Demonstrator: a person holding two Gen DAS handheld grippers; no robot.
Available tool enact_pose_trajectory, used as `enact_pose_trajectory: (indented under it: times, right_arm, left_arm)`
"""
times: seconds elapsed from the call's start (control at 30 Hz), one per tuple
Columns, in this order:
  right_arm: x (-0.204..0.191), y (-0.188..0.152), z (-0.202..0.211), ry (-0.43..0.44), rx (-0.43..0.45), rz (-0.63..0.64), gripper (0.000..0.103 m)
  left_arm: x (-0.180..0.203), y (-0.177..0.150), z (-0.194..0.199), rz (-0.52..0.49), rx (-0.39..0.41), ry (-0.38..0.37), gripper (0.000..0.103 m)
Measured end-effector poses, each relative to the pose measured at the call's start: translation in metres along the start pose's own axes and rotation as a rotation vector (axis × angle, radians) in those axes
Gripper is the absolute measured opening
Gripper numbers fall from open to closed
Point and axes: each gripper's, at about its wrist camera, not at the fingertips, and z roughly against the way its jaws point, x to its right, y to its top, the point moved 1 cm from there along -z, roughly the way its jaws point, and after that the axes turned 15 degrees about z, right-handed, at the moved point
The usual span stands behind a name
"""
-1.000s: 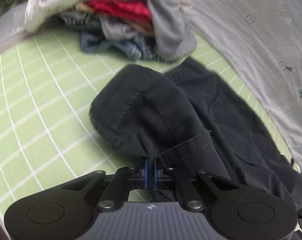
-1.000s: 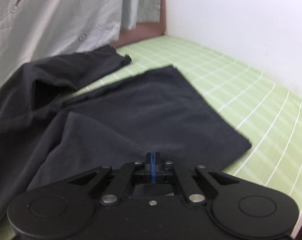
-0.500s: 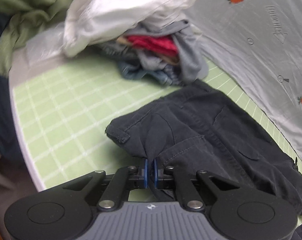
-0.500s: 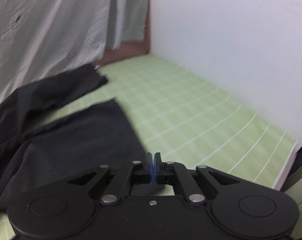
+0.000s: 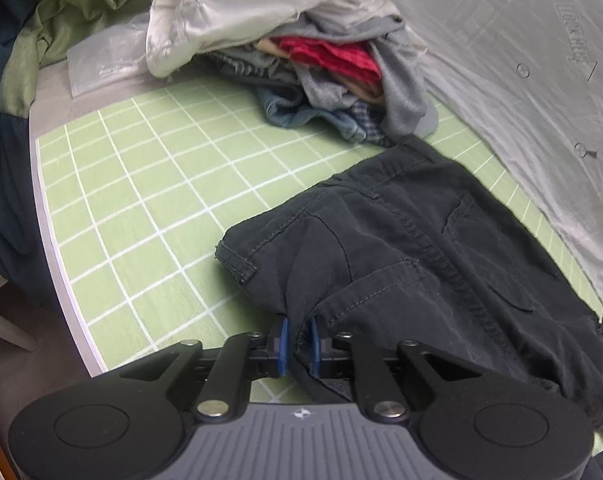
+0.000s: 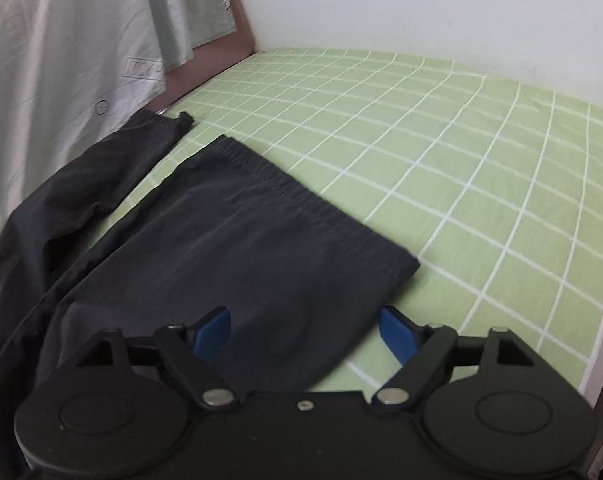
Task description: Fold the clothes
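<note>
1. Black cotton trousers [image 5: 413, 248] spread flat on the green checked bed sheet [image 5: 149, 184], waistband end toward the left wrist view, leg ends toward the right.
2. Left gripper [image 5: 297, 342] at the near waist corner: blue jaws nearly closed, pinching a small tuck of dark fabric beside the pocket seam.
3. Risk at that end: thin pinch only, so likely to slip free under a sideways pull; a sharp tug could also drag the waistband into the pile of unfolded clothes [image 5: 333, 64] lying just beyond it and touching the far waist corner.
4. Long axis running left to right along the bed, from waist to hems, roughly parallel to the grey printed sheet [image 5: 541, 80] hanging along the far side.
5. Legs parted in a narrow V: near leg [image 6: 237, 248] flat with hem toward the wall, far leg [image 6: 101, 168] rumpled against the hanging sheet.
6. Right gripper [image 6: 305, 330] low over the near leg: jaws wide apart, holding nothing, fabric lying between and under them.
7. Risk at this end: closing here may gather one layer only, or bunch the cloth, giving a crooked fold; far leg's wrinkles probably carried into any fold unless smoothed.
</note>
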Motion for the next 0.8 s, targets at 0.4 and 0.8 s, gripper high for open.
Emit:
enact_pose_trajectory:
  times: [0.4,0.8]
  right_arm:
    - [-0.006,0.026,-0.015,-0.090,0.044,0.045,0.011]
    - [0.010,0.118,0.110,-0.122,0.452,0.194,0.010]
  left_arm:
    - [0.007,0.002,-0.014,0.113,-0.005,-0.016,0.007]
    - [0.049,0.043,0.052,0.064,0.096,-0.140,0.005]
